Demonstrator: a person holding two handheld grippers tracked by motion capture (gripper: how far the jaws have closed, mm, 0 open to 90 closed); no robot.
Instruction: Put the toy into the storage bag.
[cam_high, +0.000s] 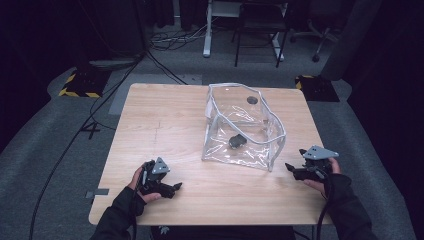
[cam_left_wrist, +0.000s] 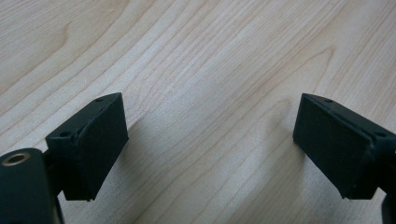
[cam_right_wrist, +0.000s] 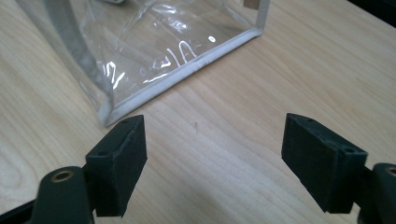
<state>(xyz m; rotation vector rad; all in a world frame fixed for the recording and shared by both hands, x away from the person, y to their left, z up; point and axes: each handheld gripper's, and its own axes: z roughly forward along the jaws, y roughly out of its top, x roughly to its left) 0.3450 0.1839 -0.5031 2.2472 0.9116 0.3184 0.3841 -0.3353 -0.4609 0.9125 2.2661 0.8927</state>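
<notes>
Two grippers are held parted and empty: right gripper (cam_high: 298, 161) just beside the clear bag (cam_high: 243, 127) mid-table, left gripper (cam_high: 171, 186) well apart. Bag's white trim (cam_right_wrist: 187, 70) is seen close in right gripper view; bare wood in left.

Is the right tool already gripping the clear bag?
No, in the right gripper view the right tool stands open over bare table, short of the clear bag's white-edged corner.
</notes>
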